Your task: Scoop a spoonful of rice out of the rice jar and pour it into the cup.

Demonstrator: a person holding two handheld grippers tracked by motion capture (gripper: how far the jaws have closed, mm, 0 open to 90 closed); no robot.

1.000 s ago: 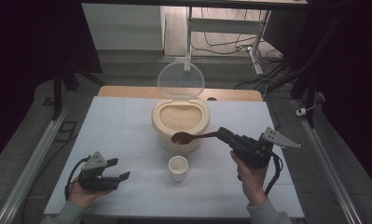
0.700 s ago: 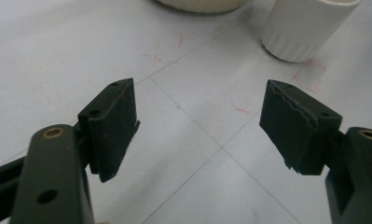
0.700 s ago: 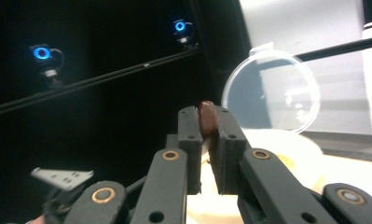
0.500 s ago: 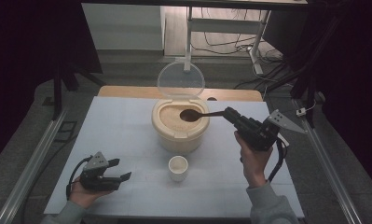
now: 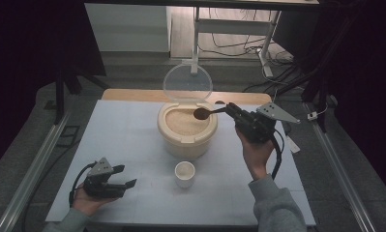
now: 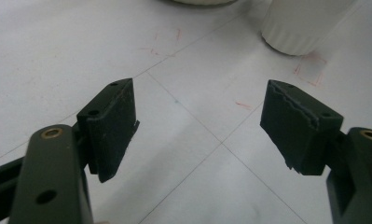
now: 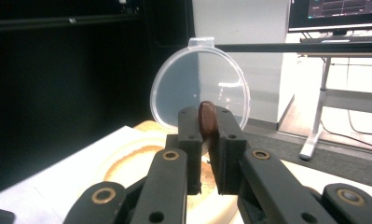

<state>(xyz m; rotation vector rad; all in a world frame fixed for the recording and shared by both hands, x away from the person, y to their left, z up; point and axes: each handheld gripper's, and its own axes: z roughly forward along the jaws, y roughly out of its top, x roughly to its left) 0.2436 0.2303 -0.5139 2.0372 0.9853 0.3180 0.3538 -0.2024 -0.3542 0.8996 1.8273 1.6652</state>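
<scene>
A cream tub [image 5: 186, 130] full of pale grain stands mid-table, its clear round lid [image 5: 187, 84] tipped up behind it. My right gripper [image 5: 230, 109] is shut on the handle of a brown wooden spoon [image 5: 200, 114], whose bowl hovers over the tub's right side. In the right gripper view the spoon [image 7: 207, 119] sits edge-on between the jaws of that gripper [image 7: 207, 140], with the lid [image 7: 200, 88] and tub [image 7: 132, 163] beyond. A small white cup [image 5: 185, 173] stands in front of the tub. My left gripper [image 5: 125, 176] rests open at the near left, with nothing between its pads [image 6: 111, 126].
The white table [image 5: 132, 125] has bare surface around the left gripper, and the cup [image 6: 300, 23] stands just ahead of it to the right. A wooden board [image 5: 132, 95] lies along the table's far edge. Metal rails run down both sides.
My right gripper has carried the spoon up and away from the tub's front rim to above its right side. The left gripper has stayed put.
</scene>
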